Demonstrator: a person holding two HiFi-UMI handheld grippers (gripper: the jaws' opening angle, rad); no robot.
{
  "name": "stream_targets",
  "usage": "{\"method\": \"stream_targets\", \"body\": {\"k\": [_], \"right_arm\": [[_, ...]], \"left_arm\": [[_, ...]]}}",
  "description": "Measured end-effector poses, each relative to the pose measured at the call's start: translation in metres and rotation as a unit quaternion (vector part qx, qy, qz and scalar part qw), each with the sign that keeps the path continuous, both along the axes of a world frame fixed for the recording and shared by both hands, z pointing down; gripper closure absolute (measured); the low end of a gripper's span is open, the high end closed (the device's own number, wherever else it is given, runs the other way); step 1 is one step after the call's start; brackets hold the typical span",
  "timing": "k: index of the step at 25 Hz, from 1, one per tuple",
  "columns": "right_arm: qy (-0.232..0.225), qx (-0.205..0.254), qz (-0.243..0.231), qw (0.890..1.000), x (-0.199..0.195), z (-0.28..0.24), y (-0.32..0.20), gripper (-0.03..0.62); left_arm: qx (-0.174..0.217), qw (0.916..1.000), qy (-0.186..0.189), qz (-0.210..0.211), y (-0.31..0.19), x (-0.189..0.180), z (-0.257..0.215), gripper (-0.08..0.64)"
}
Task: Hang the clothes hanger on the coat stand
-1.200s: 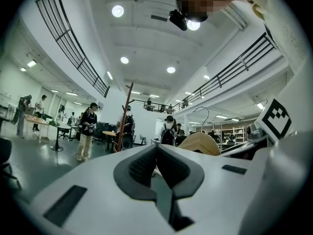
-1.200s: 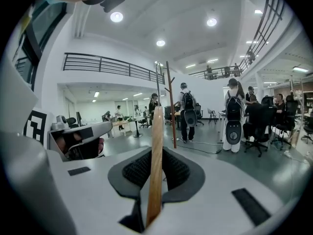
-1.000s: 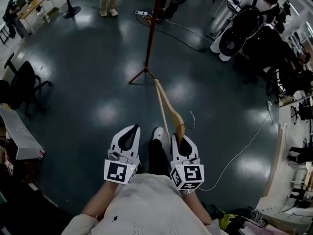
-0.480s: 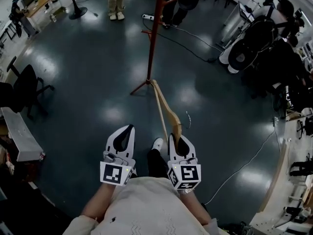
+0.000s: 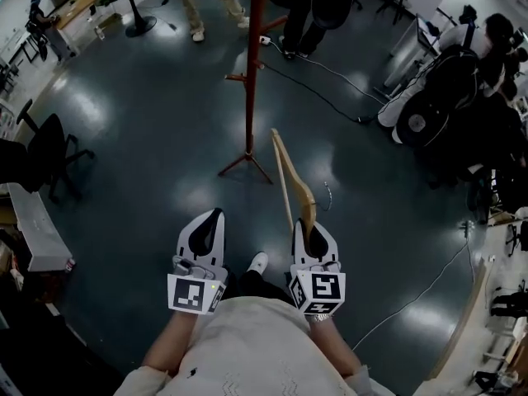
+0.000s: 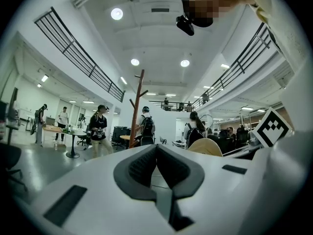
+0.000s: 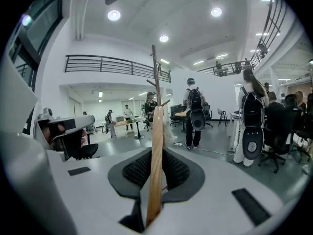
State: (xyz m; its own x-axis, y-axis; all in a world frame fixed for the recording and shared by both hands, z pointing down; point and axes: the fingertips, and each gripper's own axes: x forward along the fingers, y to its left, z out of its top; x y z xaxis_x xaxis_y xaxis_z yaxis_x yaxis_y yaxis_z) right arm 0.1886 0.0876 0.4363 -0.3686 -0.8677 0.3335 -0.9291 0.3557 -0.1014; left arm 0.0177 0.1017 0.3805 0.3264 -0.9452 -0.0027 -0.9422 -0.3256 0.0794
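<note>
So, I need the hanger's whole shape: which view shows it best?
Head view: the hanger shows full length, sticking out from the right claw toward the stand. Right gripper view shows it edge-on, clamped. Left gripper view shows only a tan curve, perhaps it.

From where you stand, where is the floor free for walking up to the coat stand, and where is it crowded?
Bare floor lies between the black chair and the coat stand, and straight ahead to its feet. Right of the stand it is crowded: a cable crosses the floor, and people are gathered there.
</note>
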Motion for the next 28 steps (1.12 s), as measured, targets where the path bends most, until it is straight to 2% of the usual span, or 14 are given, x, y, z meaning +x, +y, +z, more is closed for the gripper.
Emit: {"method": "stream_targets", "body": {"k": [5,12,18,28], "right_arm": [[0.008,0.004,0.004,1.0,0.015,-0.002,-0.04,0.523],[0.03,0.0,-0.004,1.0,-0.003,0.002,-0.094,0.523],[0.038,0.0,0.017,0.999,0.003,0.002,-0.142,0.523],[0.067,0.003,0.021,0.998,0.002,-0.011,-0.259,0.523]], "left_arm": [[-0.008,0.9999,0.003,-0.006,-0.037,0.01,0.008,0.548],[-0.018,0.9995,0.02,-0.014,-0.091,-0.011,0.02,0.548],[-0.023,0.9993,0.022,0.021,-0.147,-0.001,0.026,0.548],[-0.008,0.9972,0.038,0.065,-0.267,0.017,0.007,0.548]]}}
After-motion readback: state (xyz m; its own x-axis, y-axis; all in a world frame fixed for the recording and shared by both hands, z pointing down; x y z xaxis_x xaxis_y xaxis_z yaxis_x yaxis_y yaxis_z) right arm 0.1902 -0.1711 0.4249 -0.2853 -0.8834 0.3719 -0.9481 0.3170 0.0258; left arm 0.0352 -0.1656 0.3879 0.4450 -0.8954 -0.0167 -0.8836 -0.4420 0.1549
